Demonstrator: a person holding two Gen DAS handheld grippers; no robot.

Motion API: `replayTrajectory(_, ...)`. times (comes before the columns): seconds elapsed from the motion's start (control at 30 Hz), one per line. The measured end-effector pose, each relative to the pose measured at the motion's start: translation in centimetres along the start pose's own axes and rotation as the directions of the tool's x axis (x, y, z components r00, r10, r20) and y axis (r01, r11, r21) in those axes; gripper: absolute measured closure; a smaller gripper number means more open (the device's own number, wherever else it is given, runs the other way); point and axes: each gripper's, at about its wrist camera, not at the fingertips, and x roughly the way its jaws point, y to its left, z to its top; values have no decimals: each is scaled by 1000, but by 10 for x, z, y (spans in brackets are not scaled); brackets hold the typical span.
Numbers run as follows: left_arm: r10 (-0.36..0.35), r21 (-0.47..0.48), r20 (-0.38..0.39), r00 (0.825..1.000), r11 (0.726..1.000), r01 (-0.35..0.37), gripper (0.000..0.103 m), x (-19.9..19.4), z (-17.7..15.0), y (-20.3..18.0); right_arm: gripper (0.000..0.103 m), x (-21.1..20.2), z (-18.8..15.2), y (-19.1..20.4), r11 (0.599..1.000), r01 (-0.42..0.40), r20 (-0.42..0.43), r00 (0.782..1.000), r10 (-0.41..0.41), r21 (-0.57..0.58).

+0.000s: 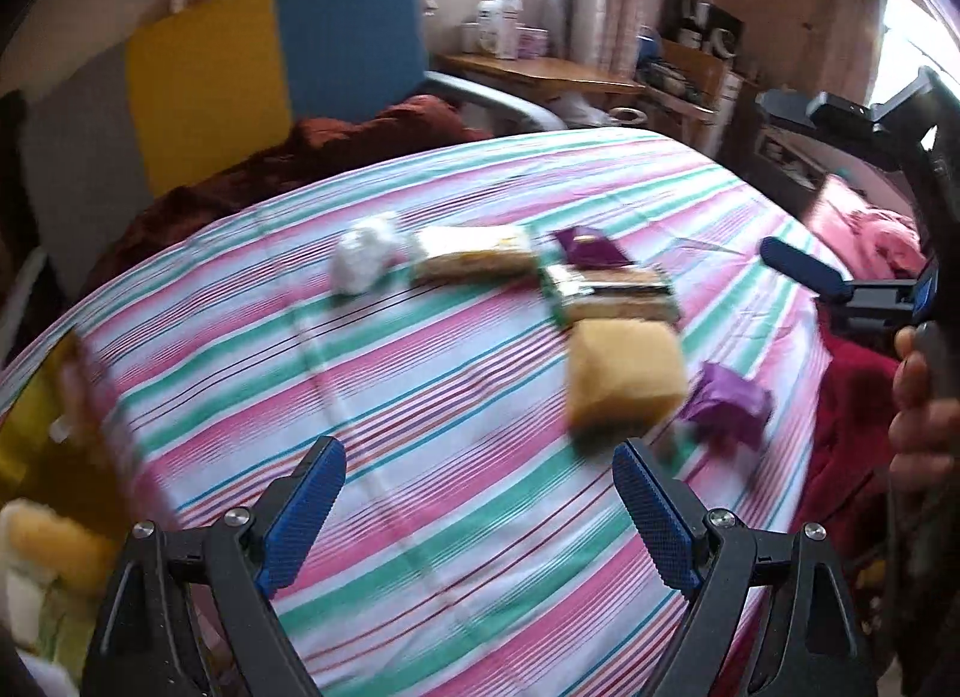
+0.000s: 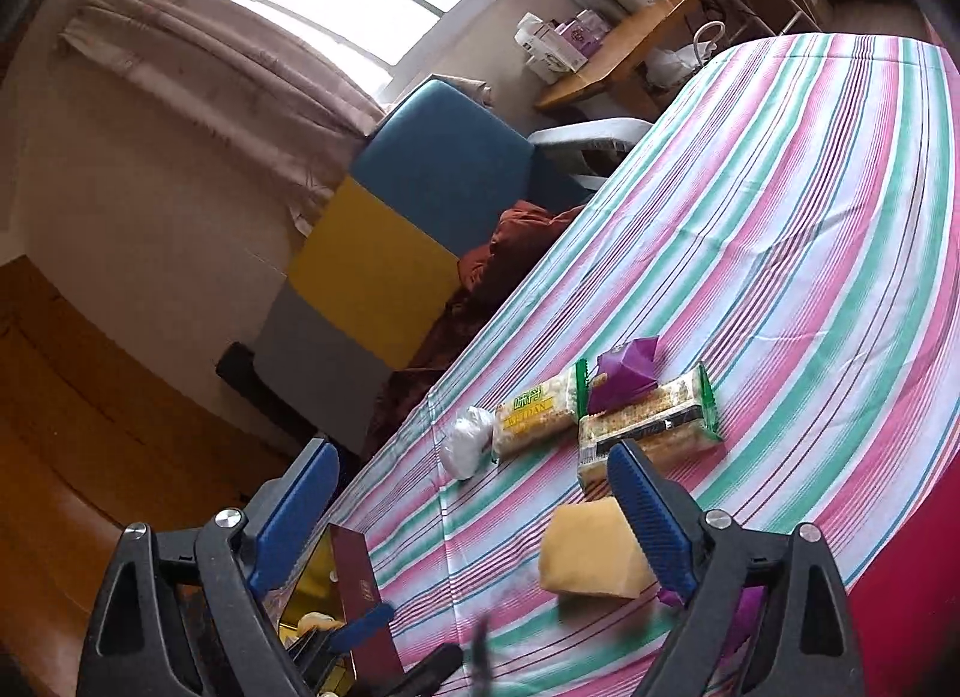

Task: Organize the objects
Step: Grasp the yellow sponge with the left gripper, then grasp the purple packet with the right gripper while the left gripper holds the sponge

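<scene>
Snacks lie on the striped bedsheet [image 1: 420, 397]: a white wrapped ball [image 1: 363, 259], a yellow-labelled cracker pack [image 1: 474, 256], a green-edged cracker pack [image 1: 612, 295], a purple wrapper [image 1: 591, 247], a yellow cake [image 1: 624, 379] and a purple packet [image 1: 729, 400]. My left gripper [image 1: 480, 511] is open and empty, just short of the cake. My right gripper [image 2: 474, 511] is open and empty, hovering over the cake [image 2: 591, 553]; it also shows in the left wrist view [image 1: 804, 268]. The cracker packs [image 2: 648, 427] lie beyond it.
A dark red box with a gold inside [image 2: 354, 589] stands at the bed's near left edge, holding some snacks. A blue, yellow and grey headboard [image 1: 210, 79], a brown blanket [image 1: 336, 151] and a wooden desk [image 1: 540, 73] lie beyond the bed.
</scene>
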Motion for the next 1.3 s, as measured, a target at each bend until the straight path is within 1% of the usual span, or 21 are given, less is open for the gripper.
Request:
replayTrajectory(0.1,-55,46,1,998,997,55,11,13,13,-18,10,-1,0,-2,1000,-9,2,1000,9,2)
replayTrajectory(0.23,-96,82,-20,995,992,97,8,34,26,-37,10,-1,1,-4,1000,-23,-4,1000,23,14)
replayTrajectory(0.33,-104,99,-49,993,989,109,8,52,35,-50,10,0,0,-3,1000,-23,-14,1000,23,11)
replayTrajectory(0.5,-107,91,-105,989,989,117,9,82,40,-63,9,5,0,-2,1000,-2,-35,999,2,-5)
replayTrajectory(0.53,-100,88,-113,988,990,111,13,87,39,-63,9,6,0,-2,1000,3,-40,999,-3,-8)
replayTrajectory(0.57,-108,76,-129,986,990,118,33,92,37,-62,9,7,-1,-2,1000,8,-44,999,-8,-12)
replayTrajectory(0.6,-156,51,-155,975,985,166,39,97,35,-59,9,7,-1,-1,1000,11,-47,999,-12,-15)
replayTrajectory(0.63,-168,29,-145,975,984,174,39,95,33,-56,9,8,-1,-1,1000,16,-50,999,-17,-18)
replayTrajectory(0.7,-177,28,-121,977,983,182,43,88,28,-51,9,9,-2,0,999,25,-54,998,-26,-25)
replayTrajectory(0.8,-164,18,-101,981,986,167,43,76,15,-39,9,11,-2,1,998,44,-56,997,-46,-39)
replayTrajectory(0.9,-154,-21,-82,985,988,153,43,60,-2,-22,10,13,-4,3,996,70,-65,995,-74,-56)
replayTrajectory(1.03,-122,-63,-69,990,991,118,42,36,-25,-4,10,21,-7,6,989,110,-105,987,-120,-95)
replayTrajectory(1.1,-113,-78,-70,991,991,107,43,28,-33,4,10,30,-8,6,987,120,-175,975,-137,-108)
replayTrajectory(1.13,-108,-83,-73,991,991,102,43,23,-38,9,10,37,-10,6,987,117,-239,961,-142,-113)
replayTrajectory(1.2,-100,-91,-74,992,991,94,43,15,-46,15,10,48,-11,7,985,108,-333,931,-147,-134)
replayTrajectory(1.23,-98,-96,-73,993,991,91,43,12,-49,18,10,52,-12,11,979,109,-380,910,-168,-172)
replayTrajectory(1.27,-95,-101,-70,993,991,88,43,9,-52,20,10,53,-13,15,969,119,-398,896,-199,-216)
replayTrajectory(1.3,-94,-107,-67,993,990,87,43,7,-56,23,10,53,-14,21,946,140,-406,878,-255,-293)
